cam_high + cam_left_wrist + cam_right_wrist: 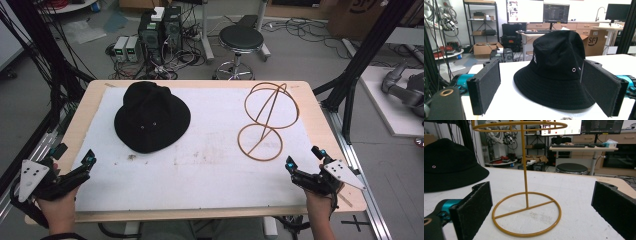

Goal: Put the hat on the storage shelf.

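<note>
The surface [200, 170] carries one black bucket hat [151, 116] on its left half and one gold wire hat stand [267, 120] upright on its right half, well apart. The work looks to be at its start: the hat probably goes onto the stand. The left gripper [75, 162] and right gripper [304, 160] rest at the near edge, both with jaws wide and empty. Next, the left gripper must reach forward to the hat's brim.

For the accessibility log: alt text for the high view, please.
A black bucket hat and a gold wire hat stand sit apart on a white-topped table. The left gripper and right gripper, both open, wait at the near edge.
</note>
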